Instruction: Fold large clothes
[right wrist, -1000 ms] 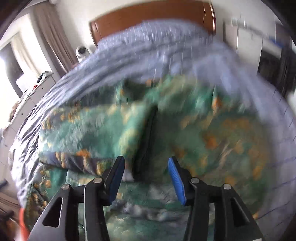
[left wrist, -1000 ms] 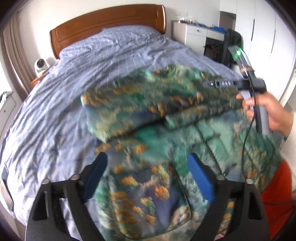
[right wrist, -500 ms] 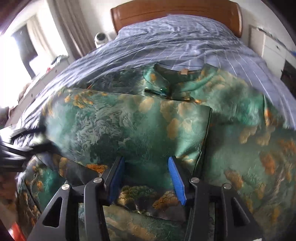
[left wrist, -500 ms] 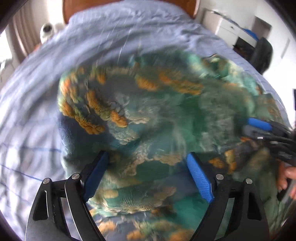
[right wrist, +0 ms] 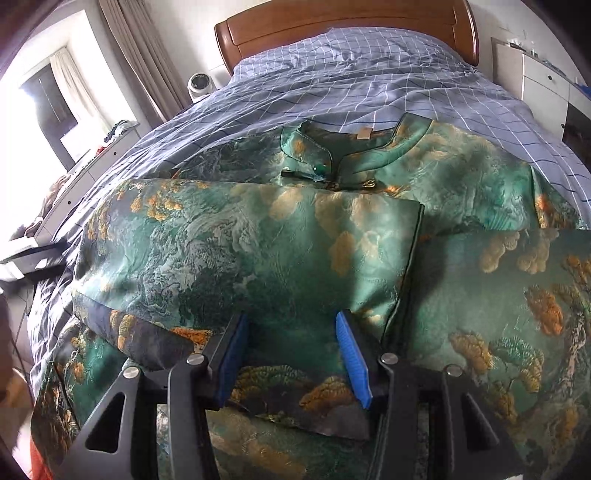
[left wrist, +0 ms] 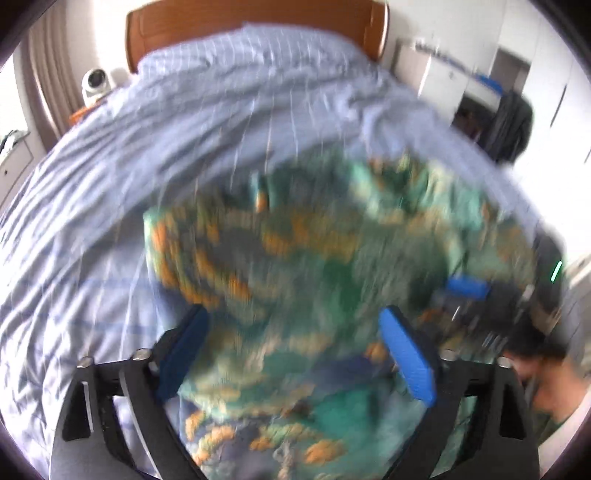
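A green brocade garment with orange and gold patterns [right wrist: 280, 243] lies on the bed, collar [right wrist: 332, 155] toward the headboard, both sleeves folded across the chest. My right gripper [right wrist: 291, 347] is open and empty, just above the folded left sleeve near its lower edge. In the blurred left wrist view the same garment [left wrist: 314, 280] fills the middle. My left gripper [left wrist: 295, 354] is open and empty above the garment's lower left part. The right gripper also shows in the left wrist view [left wrist: 469, 291], low over the cloth at the right.
The bed has a blue checked cover [right wrist: 351, 77] and a wooden headboard [right wrist: 332, 22]. A white camera [right wrist: 201, 85] stands at the bed's left. White drawers [right wrist: 543, 85] stand at the right, a low cabinet [right wrist: 74, 181] at the left.
The left gripper has pulled back and up from the garment; its view now shows more of the bed. The right gripper has come closer to the folded sleeve. Both stay open.
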